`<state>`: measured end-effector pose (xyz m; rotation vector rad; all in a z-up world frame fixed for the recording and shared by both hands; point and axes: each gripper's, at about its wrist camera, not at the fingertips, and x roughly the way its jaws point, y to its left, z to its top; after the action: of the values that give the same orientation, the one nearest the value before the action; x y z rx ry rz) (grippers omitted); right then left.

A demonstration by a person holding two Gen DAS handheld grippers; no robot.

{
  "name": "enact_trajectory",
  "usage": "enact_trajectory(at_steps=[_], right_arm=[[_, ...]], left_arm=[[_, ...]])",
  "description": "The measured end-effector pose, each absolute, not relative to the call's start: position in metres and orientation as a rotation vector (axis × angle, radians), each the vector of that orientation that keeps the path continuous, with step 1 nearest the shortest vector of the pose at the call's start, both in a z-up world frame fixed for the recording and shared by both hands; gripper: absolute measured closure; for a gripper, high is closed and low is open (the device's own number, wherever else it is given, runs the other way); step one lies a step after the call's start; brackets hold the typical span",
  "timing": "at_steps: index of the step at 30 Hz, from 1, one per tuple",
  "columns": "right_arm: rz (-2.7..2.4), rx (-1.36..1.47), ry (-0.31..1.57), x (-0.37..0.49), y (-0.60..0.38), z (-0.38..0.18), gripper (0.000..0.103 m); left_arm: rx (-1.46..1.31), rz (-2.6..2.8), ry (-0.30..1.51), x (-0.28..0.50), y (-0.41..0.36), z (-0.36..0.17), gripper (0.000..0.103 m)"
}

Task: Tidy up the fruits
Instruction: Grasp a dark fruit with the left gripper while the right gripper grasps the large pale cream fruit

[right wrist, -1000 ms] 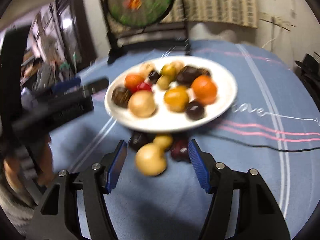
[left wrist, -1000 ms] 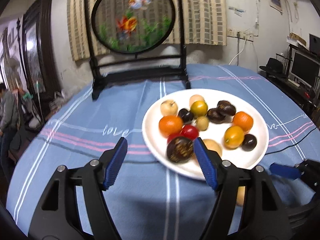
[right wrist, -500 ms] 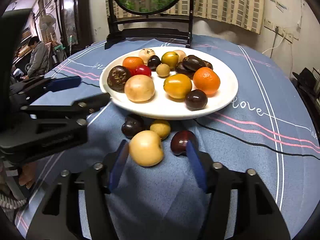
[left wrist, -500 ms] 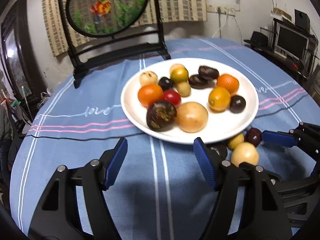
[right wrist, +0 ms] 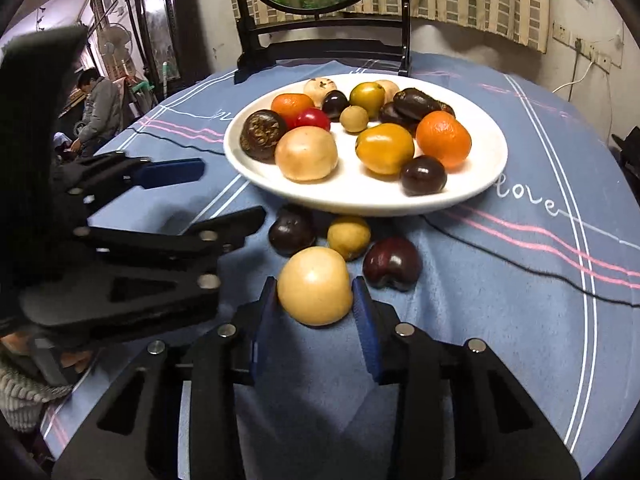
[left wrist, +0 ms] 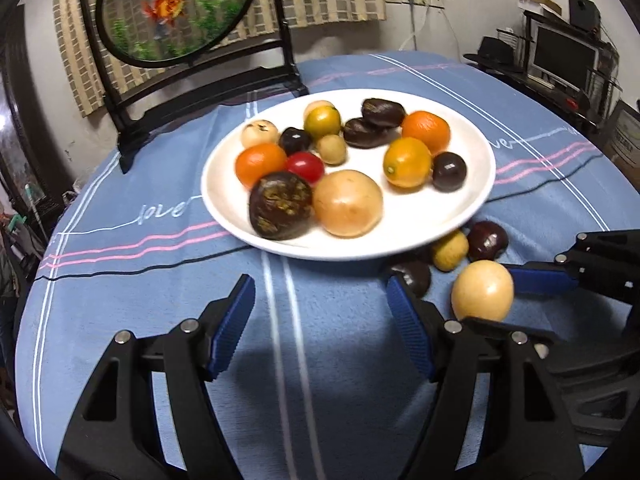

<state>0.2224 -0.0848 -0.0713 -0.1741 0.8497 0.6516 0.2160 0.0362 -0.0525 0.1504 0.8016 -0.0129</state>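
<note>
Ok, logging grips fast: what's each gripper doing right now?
Left gripper: open, nothing between its jaws.
Right gripper: jaws have just been closing, now shut on the pale round fruit on the tablecloth.

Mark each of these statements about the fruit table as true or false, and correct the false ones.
1. The right gripper has a pale yellow round fruit between its blue pads. True; its jaws have just been closing on it.
2. The left gripper holds a dark brown fruit. False: its jaws stand open over bare blue striped tablecloth, holding nothing.
3. All the fruit lies on the white round plate. False: four pieces lie on the cloth beside it, among them a dark red fruit and a small yellow-green fruit.
4. Two orange tangerines lie on the plate. True: and.
</note>
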Motion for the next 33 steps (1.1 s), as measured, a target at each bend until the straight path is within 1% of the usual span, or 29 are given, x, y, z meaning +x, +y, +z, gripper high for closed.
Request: enact_trajectory(at_steps=[8, 12, 13, 14, 15, 16, 17, 19, 26, 30, 33], right_arm=[[0.625, -0.094, 0.804, 0.207, -0.119, -0.062, 0.065], [0.619, -0.074, 0.795, 0.207, -0.123, -0.060, 0.065], [0.617, -0.059, 0.798, 0.208, -0.126, -0.059, 0.065], [0.619, -0.047, 0.798, 0.210, -0.128, -0.058, 0.065], [0.620, -0.036, 0.795, 0.210, -0.130, -0.057, 0.065], [0.616, -0.026, 0.793, 0.210, -0.133, -0.056, 0.065], [0.614, -0.020, 0.794, 0.211, -0.134, -0.056, 0.065], [0.609, -0.006, 0.794, 0.212, -0.137, -0.055, 0.065], [0.598, 0.020, 0.789, 0.215, -0.142, -0.054, 0.065], [0.584, 0.041, 0.766, 0.215, -0.146, -0.050, 0.065], [0.581, 0.058, 0.737, 0.220, -0.146, -0.039, 0.065]], left_arm=[[0.136, -0.113, 0.768, 0.217, 0.025, -0.051, 0.033], [0.157, -0.180, 0.796, 0.220, 0.013, -0.058, 0.033], [0.144, -0.203, 0.809, 0.222, 0.013, -0.059, 0.036], [0.126, -0.232, 0.817, 0.223, 0.014, -0.060, 0.049], [0.087, -0.286, 0.825, 0.223, 0.016, -0.060, 0.057], [0.064, -0.319, 0.830, 0.222, 0.016, -0.060, 0.070], [0.057, -0.339, 0.834, 0.221, 0.015, -0.060, 0.075], [0.090, -0.336, 0.832, 0.219, 0.009, -0.061, 0.075], [0.079, -0.347, 0.862, 0.221, 0.009, -0.065, 0.075], [0.088, -0.270, 0.789, 0.213, 0.012, -0.047, 0.075], [0.007, -0.304, 0.844, 0.221, 0.019, -0.041, 0.075]])
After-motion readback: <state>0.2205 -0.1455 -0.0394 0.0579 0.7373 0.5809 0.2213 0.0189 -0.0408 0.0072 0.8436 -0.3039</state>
